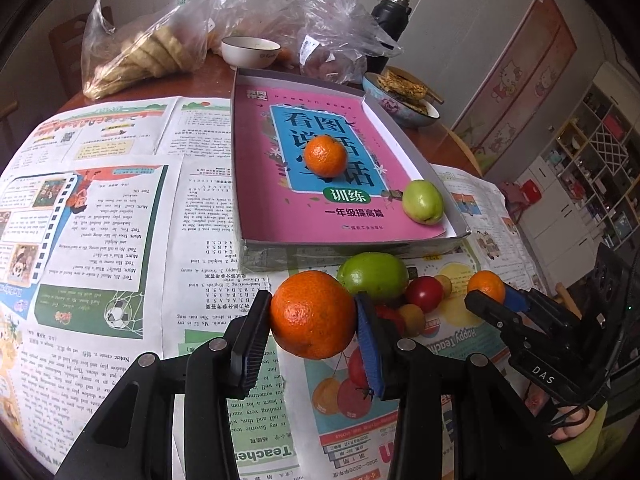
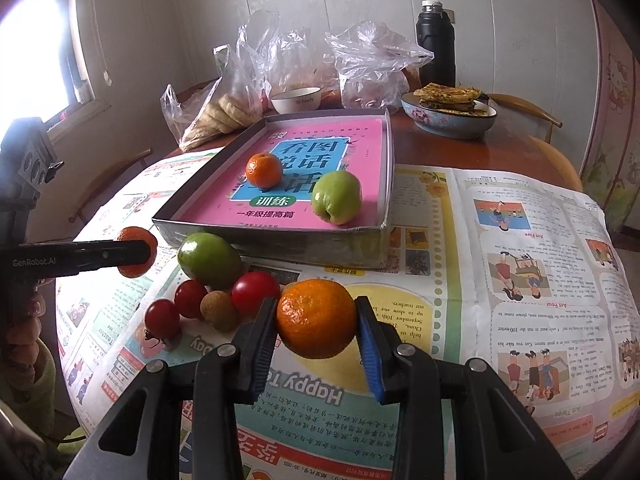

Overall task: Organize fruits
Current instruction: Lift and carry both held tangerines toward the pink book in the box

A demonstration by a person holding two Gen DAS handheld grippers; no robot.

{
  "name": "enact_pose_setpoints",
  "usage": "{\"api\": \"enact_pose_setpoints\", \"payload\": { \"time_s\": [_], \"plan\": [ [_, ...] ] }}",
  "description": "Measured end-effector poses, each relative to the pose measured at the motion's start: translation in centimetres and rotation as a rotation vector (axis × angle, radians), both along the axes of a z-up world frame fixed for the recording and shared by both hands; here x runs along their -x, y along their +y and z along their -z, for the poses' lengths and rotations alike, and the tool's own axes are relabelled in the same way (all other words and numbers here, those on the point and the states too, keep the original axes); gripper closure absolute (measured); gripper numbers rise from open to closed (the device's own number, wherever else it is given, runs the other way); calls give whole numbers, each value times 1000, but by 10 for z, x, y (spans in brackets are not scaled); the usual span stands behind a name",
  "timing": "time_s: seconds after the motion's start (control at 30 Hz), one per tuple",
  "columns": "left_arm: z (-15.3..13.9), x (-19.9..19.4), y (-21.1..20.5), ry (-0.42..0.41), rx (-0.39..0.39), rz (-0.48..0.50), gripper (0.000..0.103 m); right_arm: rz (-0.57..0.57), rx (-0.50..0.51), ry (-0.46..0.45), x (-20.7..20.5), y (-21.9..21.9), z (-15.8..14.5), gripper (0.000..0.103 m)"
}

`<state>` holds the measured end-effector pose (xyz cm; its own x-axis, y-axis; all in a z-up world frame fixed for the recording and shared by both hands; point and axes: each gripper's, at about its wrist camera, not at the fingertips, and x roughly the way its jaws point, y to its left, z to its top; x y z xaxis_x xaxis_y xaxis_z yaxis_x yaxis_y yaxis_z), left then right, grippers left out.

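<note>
While both tools are clamped on fruit, the rest of the pile lies on the newspaper-covered counter (image 2: 500,216). The left tool (image 1: 314,332) pinches an orange (image 1: 312,314) between its pads, held just above the paper. The right tool (image 2: 316,332) pinches a second orange (image 2: 316,318) the same way; in the left wrist view it shows at the right with that orange (image 1: 486,285) at its tip.

Just beyond the tools sits the loose pile: a green fruit (image 2: 209,260), three red tomatoes (image 2: 254,293) and a small brown fruit (image 2: 218,309), touching one another.

Farther back stands a shallow box (image 2: 280,246) lined with a pink book (image 2: 360,140). Inside it rest a third orange (image 2: 263,170) near the middle and another green fruit (image 2: 336,197) at the near right corner, apart from each other.

At the far edge are plastic bags (image 2: 368,68), a white bowl (image 2: 296,100), a dish of flatbread (image 2: 450,114) and a dark flask (image 2: 435,42).
</note>
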<state>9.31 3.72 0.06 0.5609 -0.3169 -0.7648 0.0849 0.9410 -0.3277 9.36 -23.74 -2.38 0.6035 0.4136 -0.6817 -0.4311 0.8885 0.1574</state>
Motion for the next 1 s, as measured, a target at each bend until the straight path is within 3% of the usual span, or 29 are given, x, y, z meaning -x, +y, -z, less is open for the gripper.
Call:
{"api": "enact_pose_setpoints", "payload": {
  "time_s": [1.0],
  "plan": [
    [-30, -8, -9, -71, -40, -13, 61, -37, 2, -94, -12, 22, -36, 64]
  ]
}}
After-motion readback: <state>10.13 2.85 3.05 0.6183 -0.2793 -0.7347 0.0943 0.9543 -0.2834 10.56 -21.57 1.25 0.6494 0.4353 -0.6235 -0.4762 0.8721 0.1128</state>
